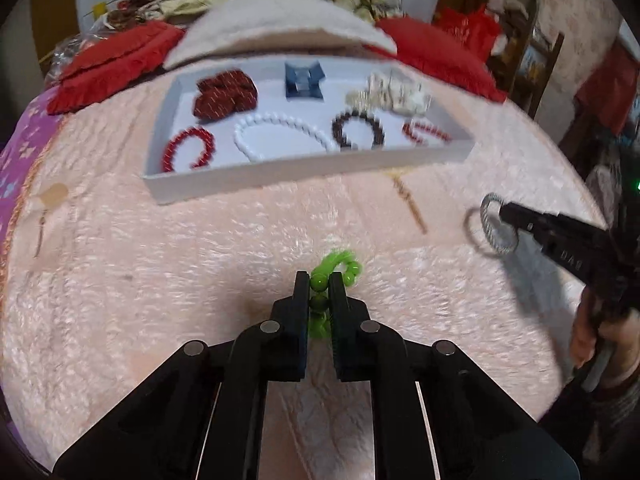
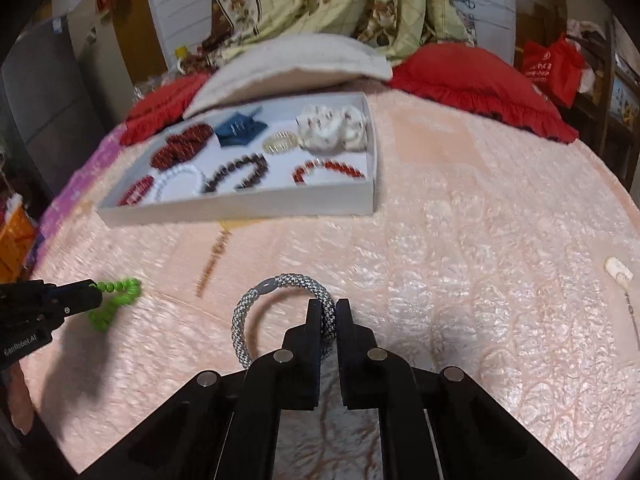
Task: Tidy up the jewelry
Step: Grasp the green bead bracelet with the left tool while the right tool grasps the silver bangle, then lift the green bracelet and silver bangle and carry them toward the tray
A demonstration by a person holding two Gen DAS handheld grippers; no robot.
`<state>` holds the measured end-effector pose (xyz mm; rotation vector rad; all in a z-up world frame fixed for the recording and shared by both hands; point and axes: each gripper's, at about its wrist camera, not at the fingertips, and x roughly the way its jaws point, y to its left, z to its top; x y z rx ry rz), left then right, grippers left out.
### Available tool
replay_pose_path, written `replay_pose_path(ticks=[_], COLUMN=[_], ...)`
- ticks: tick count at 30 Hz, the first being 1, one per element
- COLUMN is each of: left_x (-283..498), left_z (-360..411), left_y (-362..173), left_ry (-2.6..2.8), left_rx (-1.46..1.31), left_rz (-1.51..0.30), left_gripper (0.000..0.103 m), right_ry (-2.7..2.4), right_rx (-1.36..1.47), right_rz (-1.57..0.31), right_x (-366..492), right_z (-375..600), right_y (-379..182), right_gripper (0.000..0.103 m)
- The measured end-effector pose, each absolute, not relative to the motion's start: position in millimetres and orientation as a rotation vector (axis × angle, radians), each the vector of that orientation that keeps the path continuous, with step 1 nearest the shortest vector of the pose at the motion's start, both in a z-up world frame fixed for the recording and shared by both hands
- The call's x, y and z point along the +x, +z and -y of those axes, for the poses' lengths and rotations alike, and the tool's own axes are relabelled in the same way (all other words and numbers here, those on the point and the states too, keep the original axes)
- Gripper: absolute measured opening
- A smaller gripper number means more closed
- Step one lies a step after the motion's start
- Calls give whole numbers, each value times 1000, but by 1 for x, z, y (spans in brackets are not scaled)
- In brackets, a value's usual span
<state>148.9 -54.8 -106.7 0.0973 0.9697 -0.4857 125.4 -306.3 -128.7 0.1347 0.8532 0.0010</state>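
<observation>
- Two pieces are in hand, both above the peach blanket point(image 2: 460, 240): the left gripper point(image 1: 320, 286) has its fingers narrowed on a green bead bracelet point(image 1: 340, 266), and the right gripper point(image 2: 329, 312) pinches a grey woven bangle point(image 2: 280, 284) through its right side.
- In the left wrist view the white tray point(image 1: 304, 174) lies at 12 o'clock from the green beads, and the bangle hangs at about 2 o'clock.
- The green strand looks light and limp, its loose loops sagging past the fingertips; judged slippery on round beads, so a grip across the cord between beads would hold best.
- The bangle keeps its ring shape while held by one side, so it seems fairly stiff and light; the woven surface should give good friction.
- The tray already holds red, white and brown bracelets plus hair ties; free floor is scarce, so the limp strand may drape over neighbours.
- A thin brown stick-like piece point(image 2: 212, 266) lies on the blanket near the tray; what it is cannot be told.
</observation>
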Motion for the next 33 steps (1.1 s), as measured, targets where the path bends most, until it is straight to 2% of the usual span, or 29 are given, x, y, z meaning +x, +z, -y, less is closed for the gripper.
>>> replay_pose_path(ticks=[11,33], left_x=[101,17], left_z=[32,18], left_y=[-35,39], left_ry=[-462,-396], left_rx=[81,161], left_rz=[-806,-612], left_gripper=[8,8], right_ry=[39,108], right_rx=[133,121], right_rz=[-714,-556], right_x=[79,-1], right_z=[277,238], right_y=[-70,-5], right_gripper=[6,6])
